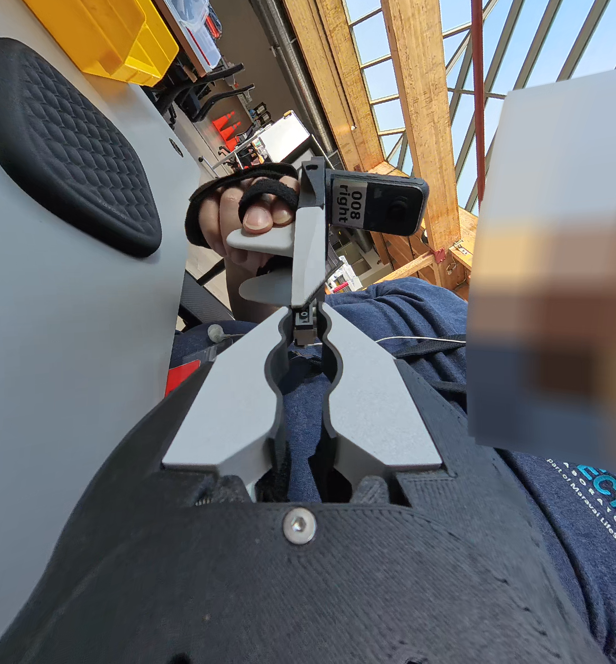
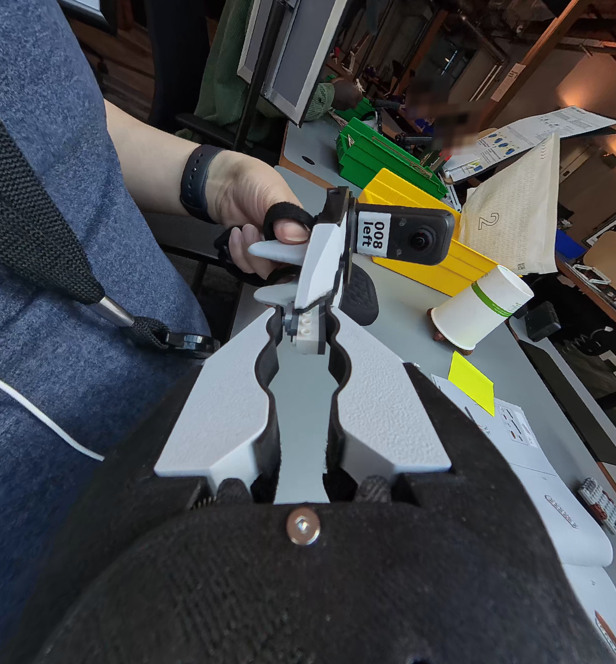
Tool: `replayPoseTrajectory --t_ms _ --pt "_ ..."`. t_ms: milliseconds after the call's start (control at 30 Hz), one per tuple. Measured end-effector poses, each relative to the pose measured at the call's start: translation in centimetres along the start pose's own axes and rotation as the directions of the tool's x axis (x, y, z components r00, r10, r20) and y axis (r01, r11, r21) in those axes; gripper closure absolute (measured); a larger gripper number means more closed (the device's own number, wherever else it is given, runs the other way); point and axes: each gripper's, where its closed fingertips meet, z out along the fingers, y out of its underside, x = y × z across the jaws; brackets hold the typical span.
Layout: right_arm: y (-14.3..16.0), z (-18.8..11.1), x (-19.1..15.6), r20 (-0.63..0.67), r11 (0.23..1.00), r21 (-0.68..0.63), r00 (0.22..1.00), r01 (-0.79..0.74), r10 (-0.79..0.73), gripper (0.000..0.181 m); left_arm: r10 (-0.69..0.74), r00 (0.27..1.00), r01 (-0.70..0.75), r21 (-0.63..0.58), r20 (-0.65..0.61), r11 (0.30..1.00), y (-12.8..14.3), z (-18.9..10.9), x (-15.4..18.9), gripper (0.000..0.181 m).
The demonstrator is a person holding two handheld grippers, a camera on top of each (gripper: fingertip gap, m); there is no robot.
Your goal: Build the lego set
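A small lego assembly, a white studded brick with dark grey plates, is held in the air between both grippers, in front of the person's blue shirt. In the left wrist view it shows as a small dark grey piece. My left gripper is shut on it. My right gripper is shut on its sides. Each gripper meets the other tip to tip: the right one comes down from above in the left wrist view, and the left one does so in the right wrist view.
The grey table carries a black padded wrist rest, yellow bins, green bins, a tipped paper cup, a yellow sticky note, the instruction booklet and a small built lego model.
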Motion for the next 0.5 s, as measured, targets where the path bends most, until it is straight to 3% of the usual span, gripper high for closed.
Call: replayPoseTrajectory --t_ms 167,500 --pt "1.1 1.0 0.3 -0.036 0.998 -0.058 0.999 0.009 -0.011 0.154 -0.008 0.995 0.006 0.017 0.097 1.0 -0.3 -0.3 -1.3 0.172" --pt "0.8 0.9 0.7 -0.058 0.998 -0.064 0.998 0.029 -0.033 0.159 -0.027 0.998 0.026 0.021 0.064 0.999 -0.4 -0.3 -1.0 0.172"
